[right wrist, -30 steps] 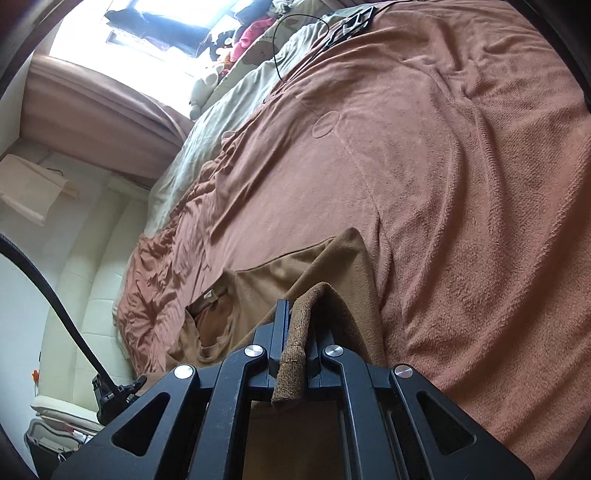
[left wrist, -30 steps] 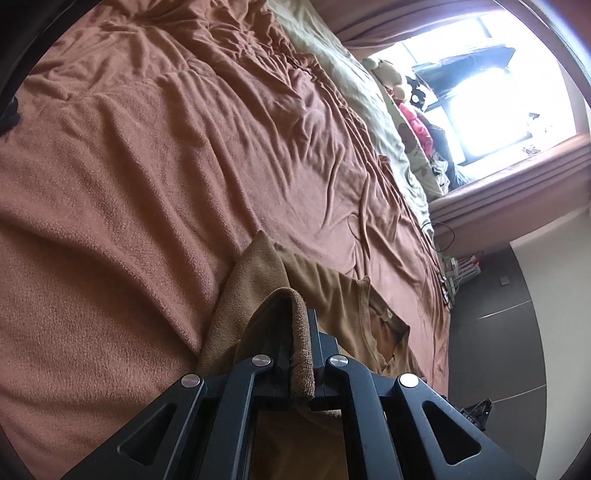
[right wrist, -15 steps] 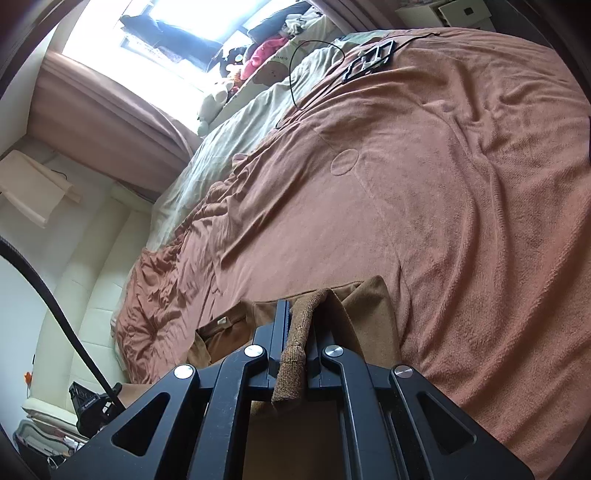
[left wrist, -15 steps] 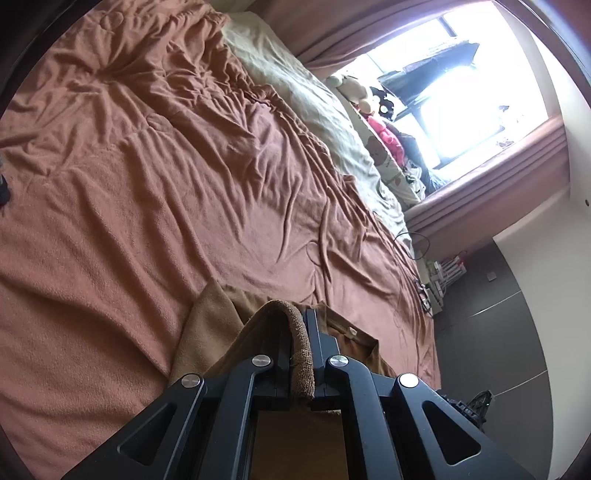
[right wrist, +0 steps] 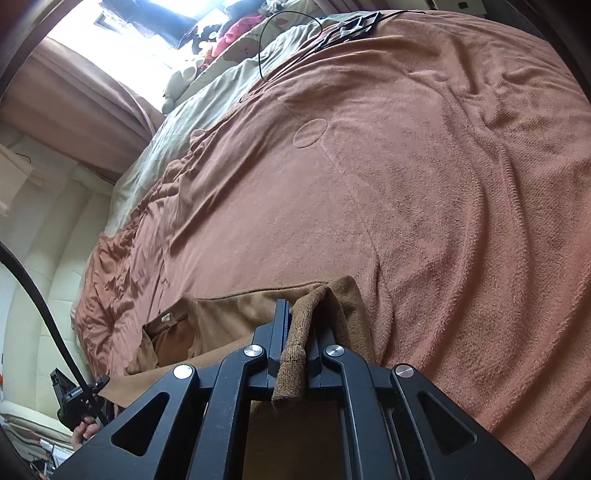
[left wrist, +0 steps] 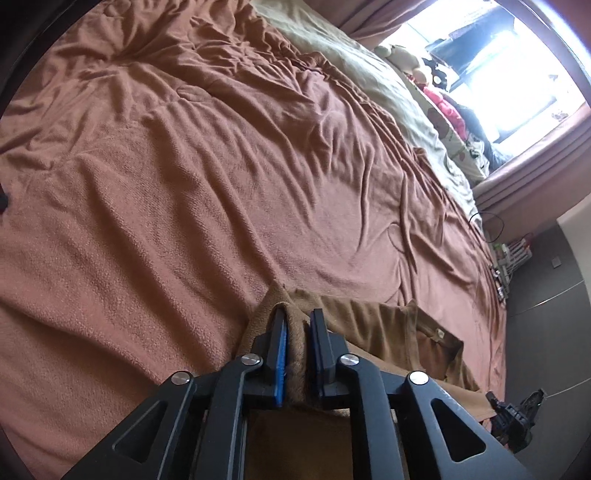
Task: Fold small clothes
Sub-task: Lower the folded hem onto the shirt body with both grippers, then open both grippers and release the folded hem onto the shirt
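Note:
A brown fleece top (left wrist: 369, 325) lies on the reddish-brown bed blanket (left wrist: 184, 184), its collar and label toward the right. My left gripper (left wrist: 297, 312) has its fingers slightly parted; a blue pad (left wrist: 282, 347) shows bare, and a fold of the top sits loosely between them. In the right wrist view the same top (right wrist: 236, 314) spreads to the left over the blanket (right wrist: 406, 184). My right gripper (right wrist: 301, 314) is shut on a ribbed edge of the top, which hangs down between its fingers.
A pale olive duvet (left wrist: 388, 85) with plush toys (left wrist: 402, 55) runs along the bright window side. A black cable loop (right wrist: 280, 40) and a dark flat object (right wrist: 351, 26) lie at the far end. A hand with the other gripper (right wrist: 70, 398) shows at lower left.
Both grippers have carried the top's edge forward and lower onto the bed. The left fingers have spread apart, exposing a blue pad; the right fingers stay clamped on the cloth.

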